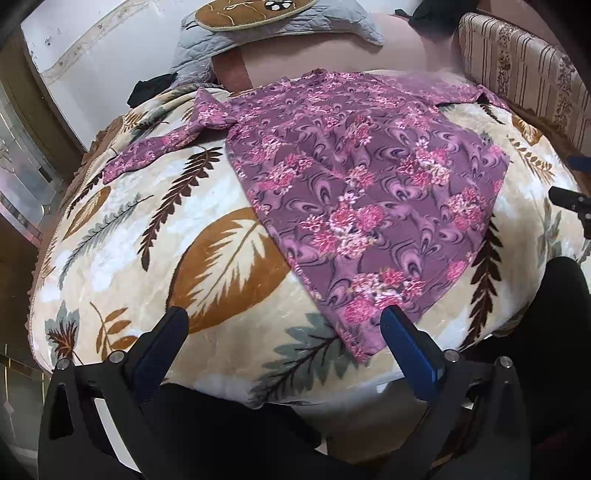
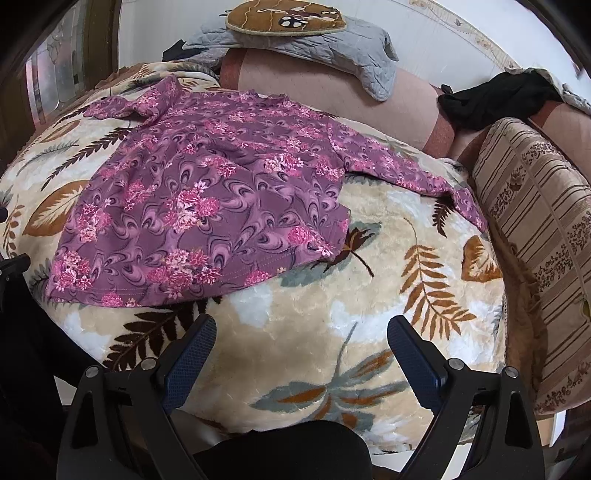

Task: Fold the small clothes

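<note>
A bed is seen covered by a cream plush blanket printed with brown, orange and grey leaves. Across its far half a purple floral long-sleeved top is spread flat, hem toward the near edge, neckline toward the far side. In the right wrist view one sleeve is stretched out to the right, as far as a striped beige bolster cushion at the right edge of the bed. In the left wrist view the other sleeve is seen laid out to the left, bent partway along.

Beyond the top, a pink-and-rust bolster is laid along the far side, with a grey quilted cloth draped over it and a brown oval cushion on top. A black garment is bunched at the far right.

The left gripper is held above the near edge of the blanket, its jaws wide apart and empty; the hem corner of the top lies just beyond the right blue pad. The right gripper is held over bare blanket near the hem, its jaws likewise wide and gripping nothing.
</note>
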`<state>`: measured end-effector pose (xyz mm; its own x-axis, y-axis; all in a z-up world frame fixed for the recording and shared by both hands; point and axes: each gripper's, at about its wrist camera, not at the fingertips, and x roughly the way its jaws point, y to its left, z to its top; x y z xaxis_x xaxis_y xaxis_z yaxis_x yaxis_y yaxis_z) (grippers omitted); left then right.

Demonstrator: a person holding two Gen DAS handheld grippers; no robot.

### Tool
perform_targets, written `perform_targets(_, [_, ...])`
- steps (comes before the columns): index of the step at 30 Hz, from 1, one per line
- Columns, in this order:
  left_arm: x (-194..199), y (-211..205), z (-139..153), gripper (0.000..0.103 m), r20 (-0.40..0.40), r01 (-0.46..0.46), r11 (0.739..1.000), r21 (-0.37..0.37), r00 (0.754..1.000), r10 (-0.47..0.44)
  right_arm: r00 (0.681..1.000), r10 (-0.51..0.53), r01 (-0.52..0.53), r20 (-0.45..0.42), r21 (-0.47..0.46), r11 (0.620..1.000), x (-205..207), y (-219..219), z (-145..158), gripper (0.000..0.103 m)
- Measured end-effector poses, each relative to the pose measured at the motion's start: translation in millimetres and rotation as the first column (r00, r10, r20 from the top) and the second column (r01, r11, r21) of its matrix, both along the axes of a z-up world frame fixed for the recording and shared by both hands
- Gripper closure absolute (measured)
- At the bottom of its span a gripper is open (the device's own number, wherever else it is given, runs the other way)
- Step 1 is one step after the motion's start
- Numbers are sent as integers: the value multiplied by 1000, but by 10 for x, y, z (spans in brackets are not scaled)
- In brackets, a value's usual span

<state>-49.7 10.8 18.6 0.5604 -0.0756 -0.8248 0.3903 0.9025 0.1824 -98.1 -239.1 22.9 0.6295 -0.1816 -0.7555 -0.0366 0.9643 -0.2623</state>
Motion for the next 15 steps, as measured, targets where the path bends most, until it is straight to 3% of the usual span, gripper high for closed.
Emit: perform_targets(15, [-24,-136,12,0,-5,22,1000,-5,1000,-22,1000,-5,5,2,-5,1000,10,-24,11,8])
